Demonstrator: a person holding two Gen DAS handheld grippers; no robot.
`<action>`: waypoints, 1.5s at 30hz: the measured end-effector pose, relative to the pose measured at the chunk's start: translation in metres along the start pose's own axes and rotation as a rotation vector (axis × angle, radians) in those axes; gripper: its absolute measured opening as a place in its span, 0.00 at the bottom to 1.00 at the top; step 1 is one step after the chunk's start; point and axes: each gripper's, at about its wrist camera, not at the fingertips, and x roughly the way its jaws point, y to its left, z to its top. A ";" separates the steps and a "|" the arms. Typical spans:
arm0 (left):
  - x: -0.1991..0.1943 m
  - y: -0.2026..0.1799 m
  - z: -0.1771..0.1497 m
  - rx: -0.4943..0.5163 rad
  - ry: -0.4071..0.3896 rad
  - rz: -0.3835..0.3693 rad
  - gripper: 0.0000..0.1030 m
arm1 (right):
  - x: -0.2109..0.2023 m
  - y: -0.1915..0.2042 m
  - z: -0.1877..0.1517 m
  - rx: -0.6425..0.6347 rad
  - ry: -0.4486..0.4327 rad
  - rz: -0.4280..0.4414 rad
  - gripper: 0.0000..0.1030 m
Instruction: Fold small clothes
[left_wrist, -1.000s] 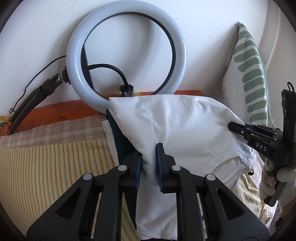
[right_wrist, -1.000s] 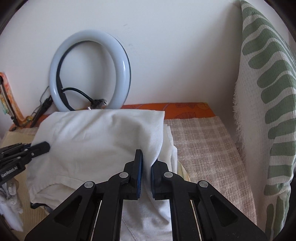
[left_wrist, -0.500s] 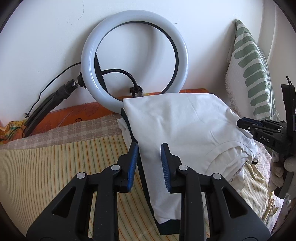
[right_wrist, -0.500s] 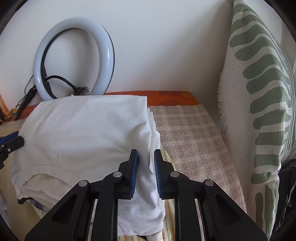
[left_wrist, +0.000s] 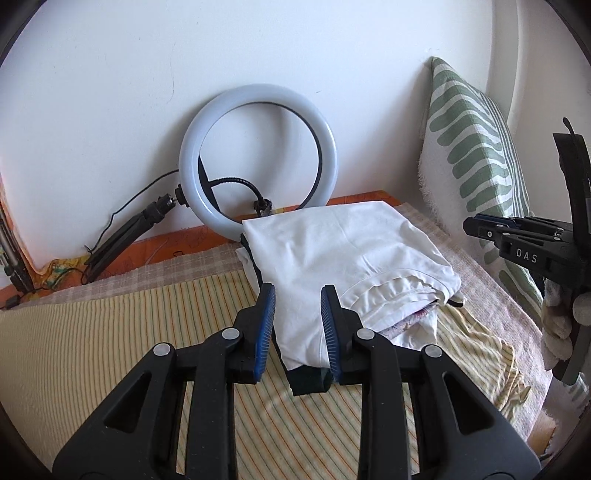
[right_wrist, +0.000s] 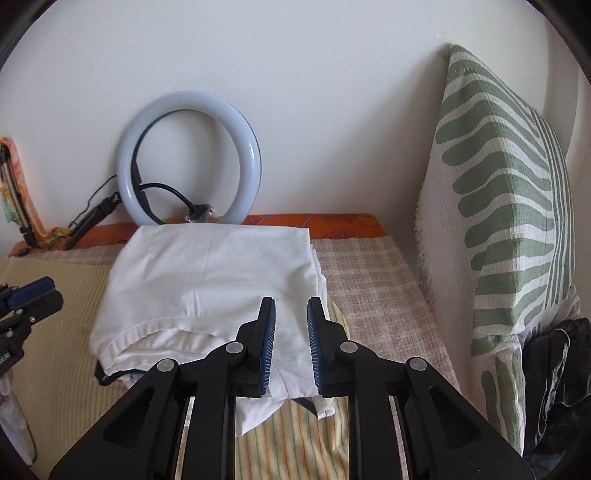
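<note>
White cotton: the folded garment (left_wrist: 343, 254) lies on top of a small stack of clothes at the far end of the striped bedcover (left_wrist: 92, 332), its folded edges squared toward the wall. My left gripper (left_wrist: 298, 325) and right gripper (right_wrist: 290, 343) both stand released above its near edge, pads clear of the cloth, nothing grasped. I judge this fold finished. The ring light (left_wrist: 258, 158) crowds the far edge; the leaf-patterned cushion (right_wrist: 506, 206) bounds the right. Open room lies on the bedcover at left and toward me.
</note>
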 end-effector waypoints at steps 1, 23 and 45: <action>-0.009 -0.002 0.000 0.006 -0.008 -0.001 0.24 | -0.008 0.003 0.000 0.001 -0.007 0.001 0.15; -0.165 -0.005 -0.082 0.059 -0.082 -0.023 0.24 | -0.135 0.080 -0.077 0.059 -0.098 0.015 0.17; -0.188 0.004 -0.150 0.100 -0.104 -0.011 0.67 | -0.151 0.114 -0.109 0.093 -0.161 -0.009 0.66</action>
